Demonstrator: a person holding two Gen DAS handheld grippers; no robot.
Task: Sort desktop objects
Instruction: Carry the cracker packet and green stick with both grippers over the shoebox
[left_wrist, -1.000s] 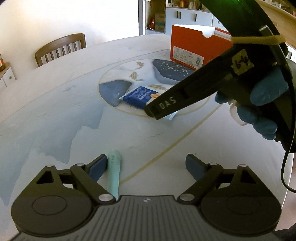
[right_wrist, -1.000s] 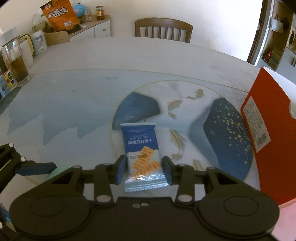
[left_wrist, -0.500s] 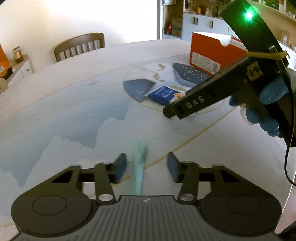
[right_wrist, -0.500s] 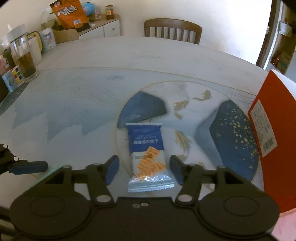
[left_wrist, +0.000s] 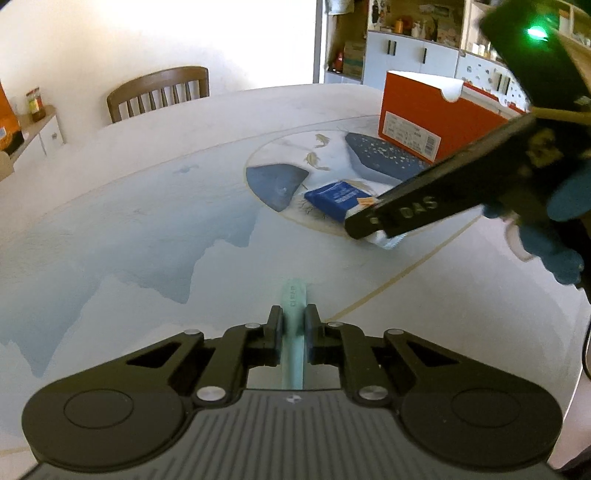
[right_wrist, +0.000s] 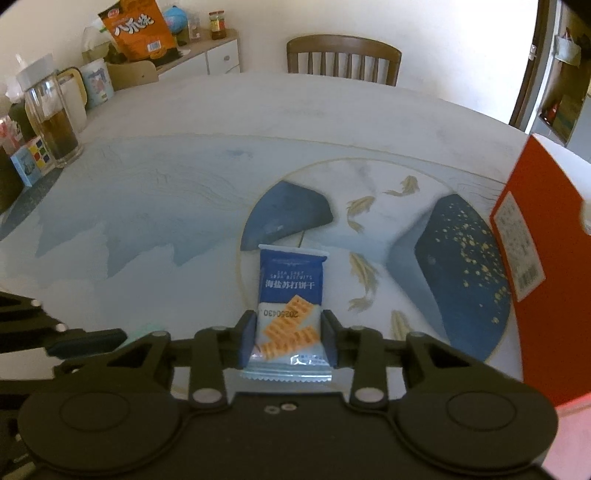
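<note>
Left tool (left_wrist: 293, 326) clamps my mint tube (left_wrist: 293, 299), right tool (right_wrist: 288, 338) pinches the cracker packet (right_wrist: 290, 291); next, lift both toward the orange box (left_wrist: 417, 114).

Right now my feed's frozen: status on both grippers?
Left gripper shut on mint tube. Right gripper shut on cracker packet. Orange box beyond, path clear.

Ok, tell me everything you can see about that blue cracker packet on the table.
The cracker packet is a small flat pouch of shiny plastic film, blue on top and white below, with crimped ends, white Chinese lettering, a picture of orange crackers and a printed date code. It looks sealed and lies flat on the table, inside the painted circle beside the fish. The right claw has a finger on each side of its near end, pressing or almost touching.
</note>
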